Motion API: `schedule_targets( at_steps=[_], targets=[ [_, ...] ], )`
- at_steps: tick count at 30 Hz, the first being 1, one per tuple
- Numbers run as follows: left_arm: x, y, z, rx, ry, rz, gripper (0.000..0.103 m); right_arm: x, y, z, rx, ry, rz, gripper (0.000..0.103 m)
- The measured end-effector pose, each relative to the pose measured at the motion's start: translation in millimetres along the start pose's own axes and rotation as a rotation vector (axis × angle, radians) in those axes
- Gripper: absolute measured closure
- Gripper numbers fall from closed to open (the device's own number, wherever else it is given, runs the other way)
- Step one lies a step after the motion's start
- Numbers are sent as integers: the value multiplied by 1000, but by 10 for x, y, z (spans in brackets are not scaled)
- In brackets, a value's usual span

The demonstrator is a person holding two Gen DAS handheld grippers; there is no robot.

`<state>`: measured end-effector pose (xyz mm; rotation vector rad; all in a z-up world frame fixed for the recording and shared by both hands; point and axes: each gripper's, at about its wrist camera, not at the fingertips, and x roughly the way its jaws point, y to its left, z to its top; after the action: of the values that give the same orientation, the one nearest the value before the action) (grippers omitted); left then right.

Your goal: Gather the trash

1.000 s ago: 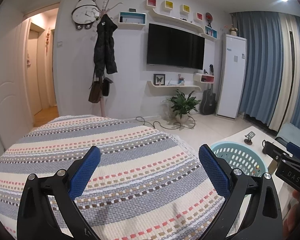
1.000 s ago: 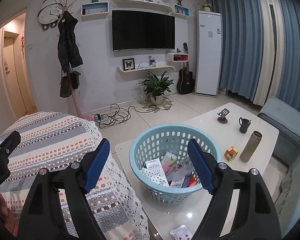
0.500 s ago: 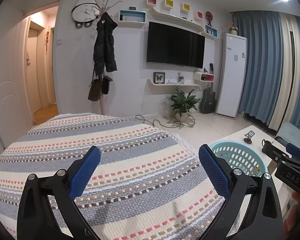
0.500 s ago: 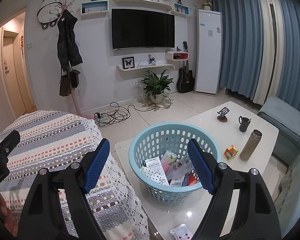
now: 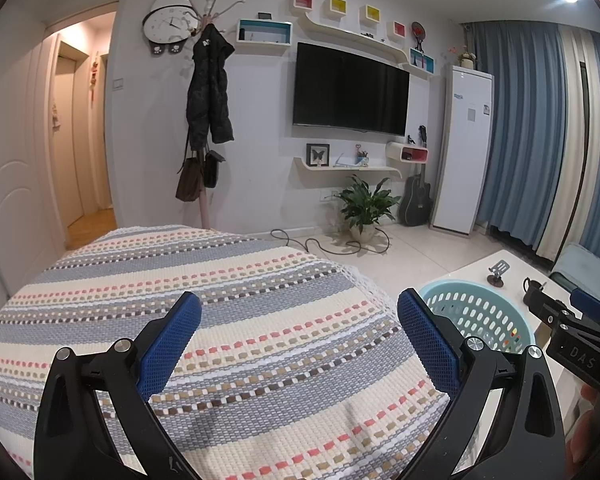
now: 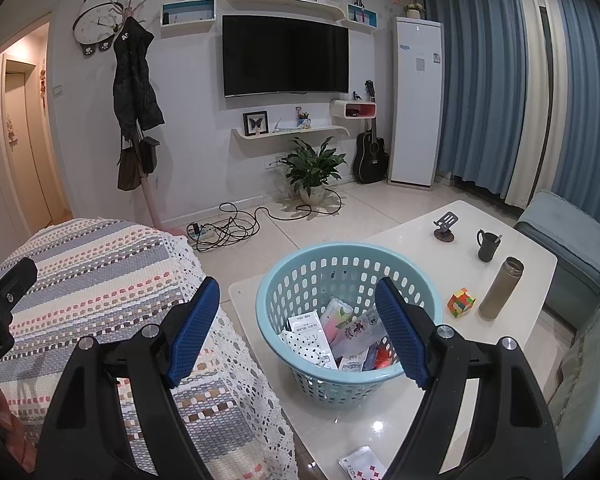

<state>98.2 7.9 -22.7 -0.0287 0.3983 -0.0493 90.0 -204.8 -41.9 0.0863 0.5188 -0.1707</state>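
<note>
A light blue plastic basket (image 6: 300,268) stands on the white coffee table (image 6: 512,248) and holds several wrappers and packets (image 6: 340,332). My right gripper (image 6: 296,320) is open and empty, above the basket's near left rim. My left gripper (image 5: 298,336) is open and empty over a striped woven cover (image 5: 228,280) on the sofa. The basket also shows at the right of the left wrist view (image 5: 488,316). A red-patterned packet (image 6: 360,468) lies at the table's near edge.
On the table stand a metal flask (image 6: 502,288), a colour cube (image 6: 461,302), a dark mug (image 6: 487,245) and a phone stand (image 6: 445,227). Cables (image 6: 228,232) and a potted plant (image 6: 312,172) are on the floor. A teal seat (image 6: 568,248) stands at right.
Both views have shifted slightly; the basket sits a little lower and closer in the right wrist view. Both grippers stay open and empty.
</note>
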Motion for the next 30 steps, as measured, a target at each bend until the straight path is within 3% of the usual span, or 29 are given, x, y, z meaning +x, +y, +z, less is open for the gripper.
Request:
schedule_targets(
  at_steps=[30],
  targets=[
    [44, -8, -20, 7, 6, -4, 8, 27, -13, -28, -4, 9, -2, 27]
  ],
)
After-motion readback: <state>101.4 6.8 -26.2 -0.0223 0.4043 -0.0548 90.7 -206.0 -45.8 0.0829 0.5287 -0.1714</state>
